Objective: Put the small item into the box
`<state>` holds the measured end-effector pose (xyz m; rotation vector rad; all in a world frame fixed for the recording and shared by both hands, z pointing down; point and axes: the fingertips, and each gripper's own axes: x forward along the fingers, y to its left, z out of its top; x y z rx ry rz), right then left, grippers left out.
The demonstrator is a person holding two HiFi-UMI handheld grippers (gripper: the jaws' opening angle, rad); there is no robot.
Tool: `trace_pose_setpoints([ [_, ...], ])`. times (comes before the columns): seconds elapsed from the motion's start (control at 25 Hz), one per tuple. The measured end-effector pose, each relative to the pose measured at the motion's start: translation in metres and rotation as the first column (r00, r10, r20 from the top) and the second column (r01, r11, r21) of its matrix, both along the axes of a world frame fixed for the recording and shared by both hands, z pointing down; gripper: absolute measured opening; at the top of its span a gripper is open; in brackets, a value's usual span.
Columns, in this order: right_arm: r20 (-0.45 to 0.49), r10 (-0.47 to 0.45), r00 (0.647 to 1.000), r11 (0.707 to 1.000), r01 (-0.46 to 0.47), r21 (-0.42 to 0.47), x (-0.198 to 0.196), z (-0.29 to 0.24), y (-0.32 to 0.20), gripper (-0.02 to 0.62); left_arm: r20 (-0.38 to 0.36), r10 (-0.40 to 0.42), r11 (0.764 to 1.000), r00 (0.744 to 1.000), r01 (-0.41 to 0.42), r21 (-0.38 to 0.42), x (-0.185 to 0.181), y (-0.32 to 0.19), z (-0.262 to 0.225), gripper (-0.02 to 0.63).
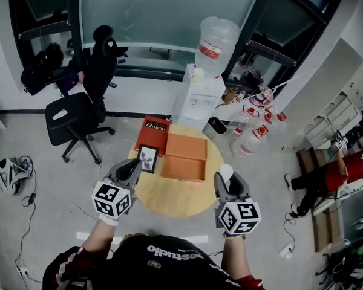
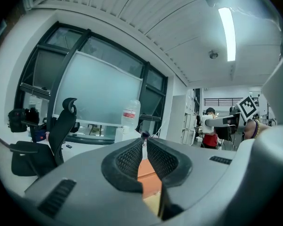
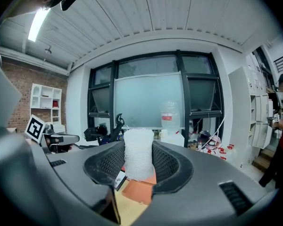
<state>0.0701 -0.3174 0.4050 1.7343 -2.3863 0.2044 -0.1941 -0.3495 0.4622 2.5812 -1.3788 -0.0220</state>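
An open orange box [image 1: 184, 157] sits on the round wooden table [image 1: 175, 199], with its darker lid [image 1: 152, 133] lying beside it at the far left. My right gripper [image 1: 225, 175] hovers over the table's right edge, shut on a white foam-net roll [image 3: 138, 153] that stands upright between the pads; the box [image 3: 140, 191] lies just below and ahead. My left gripper [image 1: 135, 164] is at the table's left edge beside a small black-framed card [image 1: 148, 159]. Its jaws are almost together, pinching a tiny dark item [image 2: 144, 135] at the tips, with the box [image 2: 146, 171] showing through the gap.
A water dispenser [image 1: 201, 95] stands behind the table and a black office chair [image 1: 78, 110] at the far left. Bottles and red-white objects [image 1: 254, 125] litter the floor at the right, where a person in red [image 1: 327, 174] sits. Cables run along the floor.
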Motion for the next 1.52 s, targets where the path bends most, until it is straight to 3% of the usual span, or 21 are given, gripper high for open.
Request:
trace_pose_setpoints([
  [0.24,-0.019,-0.023,1.000,1.000,0.023,-0.007,-0.012,0.005,-0.002,0.190,-0.066,0.000,1.000,0.998,-0.002,-0.029,-0.005,-0.003,0.007,0.043],
  [0.84,0.030,-0.131,0.991,0.991,0.132,-0.033,-0.008,0.023,-0.050,0.190,-0.001,-0.091,0.996,0.996,0.090,-0.012,0.005,-0.017,0.001,0.043],
  [1.24,0.059,-0.209,0.976,0.976,0.212,-0.056,0.013,0.038,-0.098,0.190,0.035,-0.079,0.997,0.996,0.079,-0.001,0.061,-0.052,-0.003,0.043],
  [1.52,0.072,-0.269,0.960,0.953,0.276,-0.123,0.016,0.069,-0.116,0.190,0.063,-0.063,0.998,0.996,0.063,-0.004,0.101,-0.063,0.001,0.043],
])
